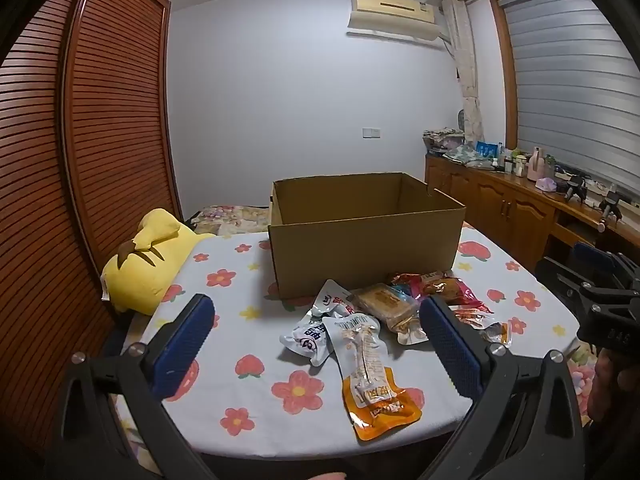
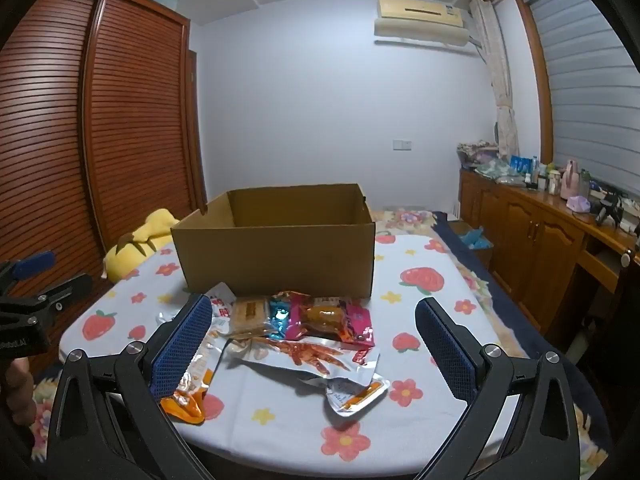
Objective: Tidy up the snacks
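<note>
Nothing's sorted yet imo. Cardboard box looks empty as far as I can see, and the snack packets are all piled on the flowery cloth just in front of it. Left gripper & right gripper both spread wide, holding nothing.

Raised letters on black claw body at right edge of left wrist view look like "DAS", not sure. Barcode on orange-and-white snack pack, lower middle. Chinese letters on snack packs, too blurry to read.
</note>
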{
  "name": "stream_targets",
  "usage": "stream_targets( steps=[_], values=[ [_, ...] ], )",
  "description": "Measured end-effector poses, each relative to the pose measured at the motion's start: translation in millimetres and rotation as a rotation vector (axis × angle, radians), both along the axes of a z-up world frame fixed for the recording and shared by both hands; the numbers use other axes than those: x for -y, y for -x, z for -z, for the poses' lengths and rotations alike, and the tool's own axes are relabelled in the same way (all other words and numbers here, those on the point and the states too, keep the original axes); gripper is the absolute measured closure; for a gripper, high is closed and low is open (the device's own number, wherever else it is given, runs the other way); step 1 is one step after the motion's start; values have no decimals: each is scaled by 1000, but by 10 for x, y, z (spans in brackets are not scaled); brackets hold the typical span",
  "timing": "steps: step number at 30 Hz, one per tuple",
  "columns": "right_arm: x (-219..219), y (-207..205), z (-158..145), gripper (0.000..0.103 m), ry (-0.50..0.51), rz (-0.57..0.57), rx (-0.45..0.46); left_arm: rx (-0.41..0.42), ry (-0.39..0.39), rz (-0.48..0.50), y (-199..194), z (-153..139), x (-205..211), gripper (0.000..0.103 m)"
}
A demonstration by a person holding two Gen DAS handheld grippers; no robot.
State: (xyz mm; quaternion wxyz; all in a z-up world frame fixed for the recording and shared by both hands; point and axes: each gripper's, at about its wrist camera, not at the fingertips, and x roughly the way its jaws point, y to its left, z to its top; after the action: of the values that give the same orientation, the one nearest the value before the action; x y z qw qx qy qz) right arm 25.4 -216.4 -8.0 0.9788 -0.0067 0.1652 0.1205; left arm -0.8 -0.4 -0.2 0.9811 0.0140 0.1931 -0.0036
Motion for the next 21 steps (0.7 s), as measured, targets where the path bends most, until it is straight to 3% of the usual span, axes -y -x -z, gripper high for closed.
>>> stream_targets(
  steps=[21],
  values=[
    [21, 8, 3, 0, 9, -4, -9, -12, 7, 5, 10, 24, 12, 0]
  ],
)
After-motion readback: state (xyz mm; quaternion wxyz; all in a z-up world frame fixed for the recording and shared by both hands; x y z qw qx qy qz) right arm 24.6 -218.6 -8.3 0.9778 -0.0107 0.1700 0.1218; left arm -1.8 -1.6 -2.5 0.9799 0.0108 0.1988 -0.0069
